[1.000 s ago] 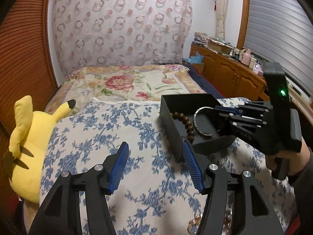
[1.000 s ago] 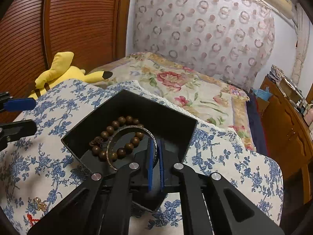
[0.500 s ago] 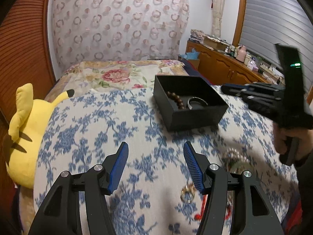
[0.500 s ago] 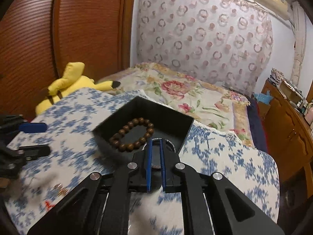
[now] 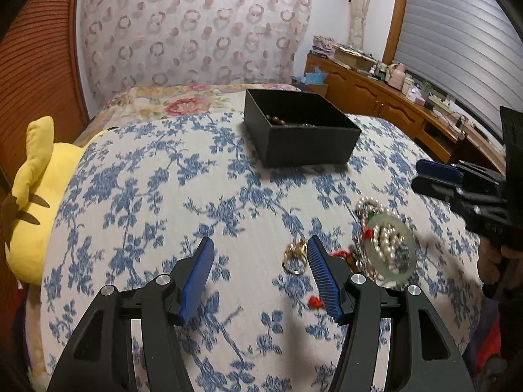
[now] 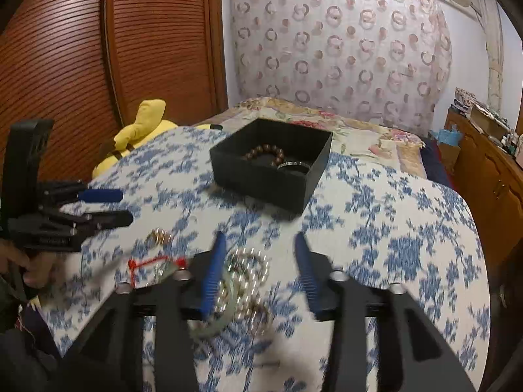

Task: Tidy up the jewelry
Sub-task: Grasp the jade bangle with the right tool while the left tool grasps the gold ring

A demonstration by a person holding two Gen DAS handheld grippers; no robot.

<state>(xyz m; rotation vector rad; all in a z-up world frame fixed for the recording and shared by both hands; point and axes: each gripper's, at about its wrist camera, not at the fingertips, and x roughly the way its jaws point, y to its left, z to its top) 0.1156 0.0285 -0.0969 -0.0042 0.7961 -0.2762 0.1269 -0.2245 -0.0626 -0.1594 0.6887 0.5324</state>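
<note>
- Right gripper (image 6: pixel 260 268): jaws spread, empty, above pearl strand (image 6: pixel 251 271) and pale jade ring (image 6: pixel 225 307) on blue-floral cloth (image 6: pixel 392 228).
- Left gripper (image 5: pixel 260 274): jaws wide, empty; gold rings (image 5: pixel 294 258) just beside its right finger.
- Black box (image 6: pixel 261 183) farther back holds wooden bead bracelet (image 6: pixel 264 153) and metal bangle (image 6: pixel 292 165).

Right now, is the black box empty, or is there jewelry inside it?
Not empty. The open black box holds a brown bead bracelet and a silver bangle, both lying on its floor in the right wrist view.

surface: blue-floral bedcover (image 5: pixel 137 196) | on it: black box (image 5: pixel 304 137), gold ring (image 5: pixel 294 259), pearl strand with jade disc (image 5: pixel 390 248)
</note>
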